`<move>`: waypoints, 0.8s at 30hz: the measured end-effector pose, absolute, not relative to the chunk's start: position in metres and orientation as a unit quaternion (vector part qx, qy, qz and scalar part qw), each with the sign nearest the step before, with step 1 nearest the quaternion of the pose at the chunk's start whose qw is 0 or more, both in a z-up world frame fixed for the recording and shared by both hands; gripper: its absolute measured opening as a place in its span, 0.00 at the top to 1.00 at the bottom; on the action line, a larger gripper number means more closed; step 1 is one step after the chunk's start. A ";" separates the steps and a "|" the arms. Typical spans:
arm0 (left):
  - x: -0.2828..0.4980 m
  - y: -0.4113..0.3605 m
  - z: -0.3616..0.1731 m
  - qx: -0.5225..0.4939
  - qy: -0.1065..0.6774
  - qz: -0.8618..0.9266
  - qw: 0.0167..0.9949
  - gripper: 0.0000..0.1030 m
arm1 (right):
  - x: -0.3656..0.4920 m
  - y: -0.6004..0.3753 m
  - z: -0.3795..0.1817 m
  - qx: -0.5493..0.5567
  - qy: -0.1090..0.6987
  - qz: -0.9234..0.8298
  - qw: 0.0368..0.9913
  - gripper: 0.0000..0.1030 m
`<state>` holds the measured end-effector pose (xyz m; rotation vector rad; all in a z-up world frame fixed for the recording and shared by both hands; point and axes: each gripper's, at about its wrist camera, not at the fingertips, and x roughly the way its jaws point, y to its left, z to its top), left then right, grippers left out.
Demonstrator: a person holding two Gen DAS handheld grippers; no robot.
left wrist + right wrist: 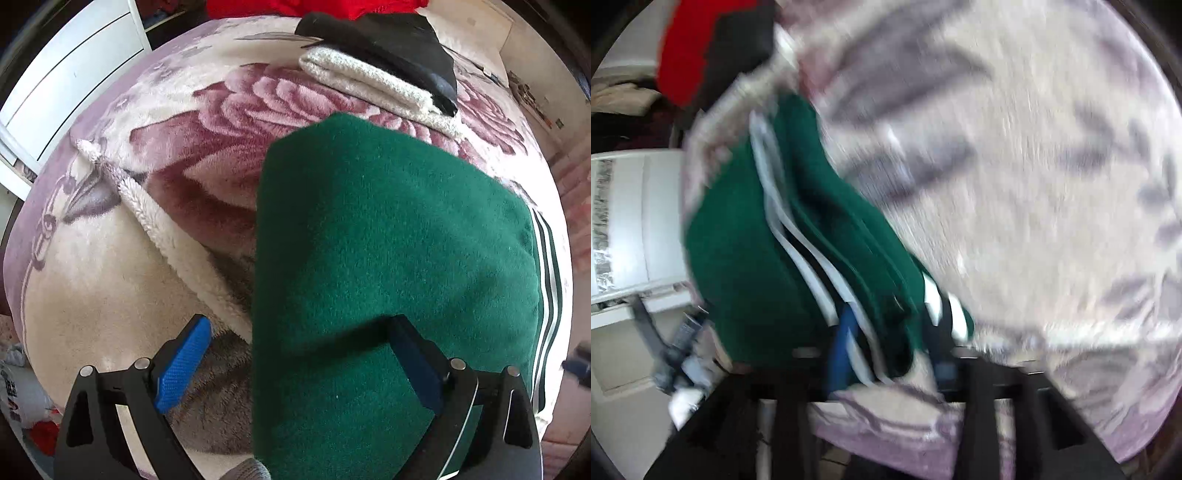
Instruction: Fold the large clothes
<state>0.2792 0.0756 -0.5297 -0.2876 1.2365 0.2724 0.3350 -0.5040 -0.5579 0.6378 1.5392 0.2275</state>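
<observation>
Left gripper (299, 363): it stands wide open at the bottom of the left wrist view. One blue pad (183, 363) is over the blanket, the other is over the green cloth; nothing is held between them.

Right gripper (890, 350): the right wrist view is much blurred. At the lower middle the blue pads seem to close on the striped edge of the green garment, but I cannot tell this for sure.

Green garment (388, 258): a thick, dark green piece with white stripes (546, 258) along its right edge. In the left wrist view it fills the middle and lower right of the frame. It lies as a compact packet, and the right wrist view shows several layers stacked at the edge.

Blanket (110, 277): a fluffy bed cover with big pink flowers, under everything.

Other clothes: at the top of the left wrist view a white folded piece (369, 85) with a black piece (388, 40) on it, and something red (314, 7) behind them.

Progress: in my judgement the green garment is already folded several times, so this piece is nearly finished. What is probably left is a last fold or smoothing, and placing it near the pile at the top.
</observation>
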 end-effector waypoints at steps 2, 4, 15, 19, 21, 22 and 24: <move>0.281 0.078 -0.529 -0.142 0.573 0.129 0.796 0.04 | 0.354 -0.501 -0.548 0.297 0.655 0.130 0.683 0.29; 0.284 0.081 -0.527 -0.150 0.570 0.132 0.797 0.04 | 0.379 -0.484 -0.552 0.262 0.657 0.145 0.692 0.29; 0.307 0.111 -0.505 -0.135 0.536 0.154 0.819 0.04 | 0.433 -0.449 -0.560 0.253 0.633 0.158 0.715 0.91; 0.299 0.117 -0.513 -0.166 0.536 0.169 0.810 0.04 | 0.434 -0.457 -0.590 0.231 0.653 0.110 0.713 0.85; 0.293 0.120 -0.516 -0.180 0.538 0.177 0.804 0.04 | 0.435 -0.453 -0.618 0.224 0.692 0.123 0.675 0.65; 0.288 0.122 -0.516 -0.189 0.536 0.177 0.803 0.04 | 0.434 -0.458 -0.622 0.239 0.699 0.123 0.663 0.54; 0.279 0.125 -0.516 -0.202 0.534 0.178 0.801 0.04 | 0.426 -0.473 -0.613 0.271 0.698 0.126 0.650 0.45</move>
